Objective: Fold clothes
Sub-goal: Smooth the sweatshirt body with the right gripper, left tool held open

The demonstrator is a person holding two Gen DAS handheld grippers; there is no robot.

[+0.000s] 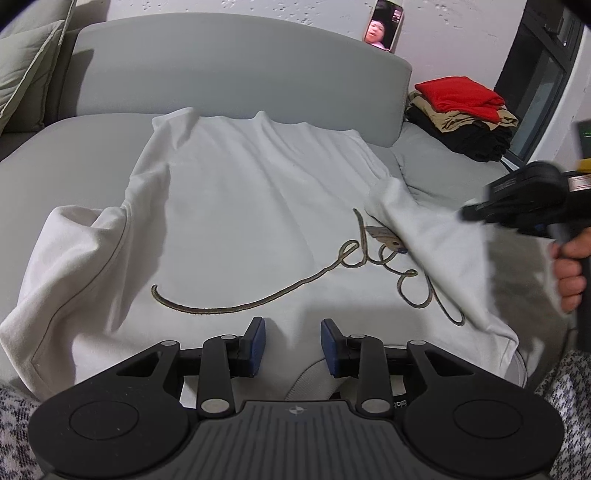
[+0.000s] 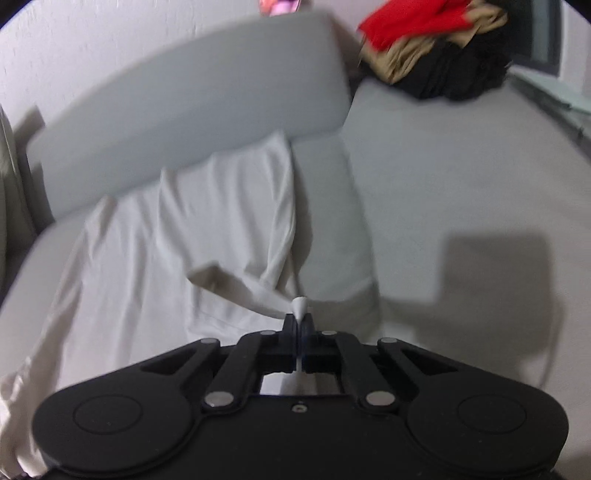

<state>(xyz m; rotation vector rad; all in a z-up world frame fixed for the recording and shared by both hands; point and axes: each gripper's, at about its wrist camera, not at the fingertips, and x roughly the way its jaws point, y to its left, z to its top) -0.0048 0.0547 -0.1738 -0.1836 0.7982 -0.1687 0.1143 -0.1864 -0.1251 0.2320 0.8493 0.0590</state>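
Observation:
A white T-shirt point(image 1: 236, 206) with a gold script print lies spread on the grey sofa seat point(image 1: 66, 147). My left gripper point(image 1: 292, 339) is open and empty, hovering just above the shirt's near edge by the collar. My right gripper point(image 2: 298, 321) is shut on the shirt's right sleeve point(image 1: 413, 229) and holds that edge lifted over the print; a tip of white cloth sticks out between its pads. The right gripper also shows in the left wrist view point(image 1: 517, 203), blurred. The shirt shows in the right wrist view point(image 2: 177, 236) too.
A pile of folded clothes point(image 1: 465, 110), red on top over tan and black, sits at the sofa's far right end. A phone point(image 1: 382, 26) leans on the sofa backrest point(image 1: 236, 70). A cushion point(image 1: 26, 66) stands at the far left. A window frame point(image 1: 539, 74) is at the right.

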